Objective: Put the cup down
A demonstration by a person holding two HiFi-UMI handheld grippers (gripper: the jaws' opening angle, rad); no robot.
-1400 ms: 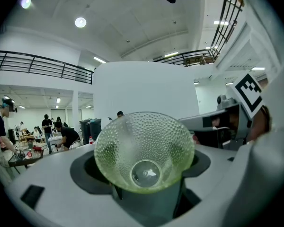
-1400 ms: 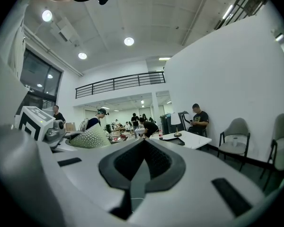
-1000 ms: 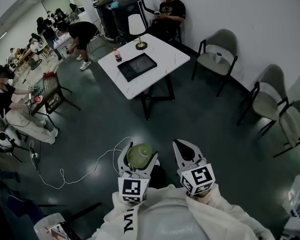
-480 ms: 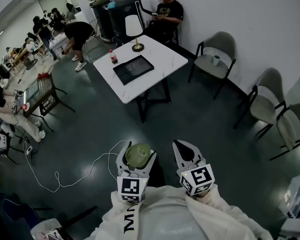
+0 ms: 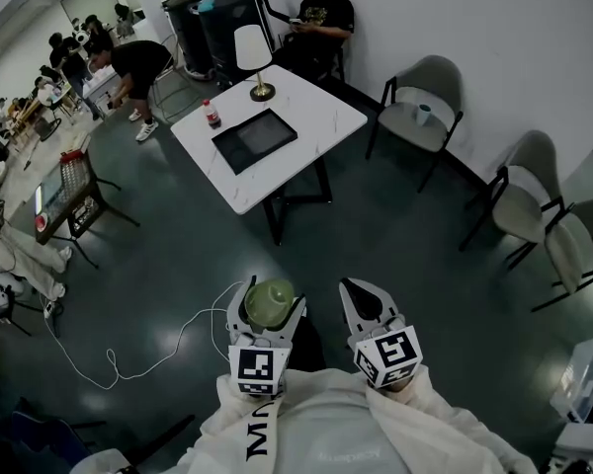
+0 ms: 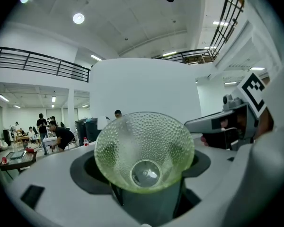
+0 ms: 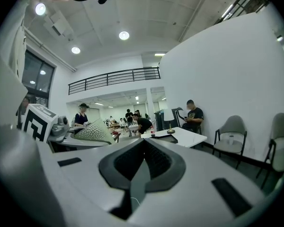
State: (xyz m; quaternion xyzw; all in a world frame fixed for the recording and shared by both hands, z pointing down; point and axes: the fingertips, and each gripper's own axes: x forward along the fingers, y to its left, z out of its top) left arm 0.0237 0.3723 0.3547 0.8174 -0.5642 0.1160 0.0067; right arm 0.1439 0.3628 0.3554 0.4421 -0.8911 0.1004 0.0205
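A green dimpled glass cup (image 5: 269,304) sits between the jaws of my left gripper (image 5: 270,298), which is shut on it low in the head view, close to my body. In the left gripper view the cup (image 6: 144,150) points its mouth at the camera, and the left gripper (image 6: 143,168) holds it by its narrow base. My right gripper (image 5: 362,296) hangs beside it, shut and empty. In the right gripper view that gripper's (image 7: 143,161) jaws meet with nothing between them, and the cup (image 7: 92,132) shows at the left. A white table (image 5: 311,117) stands ahead across the floor.
On the table are a black tray (image 5: 254,139), a lamp (image 5: 253,55) and a red bottle (image 5: 211,114). Grey chairs (image 5: 430,107) line the right wall. A white cable (image 5: 128,363) lies on the dark floor at the left. People sit and stand at the back.
The table and the room have drifted slightly left and up in the head view. Both grippers keep their places, and the cup stays in the left one.
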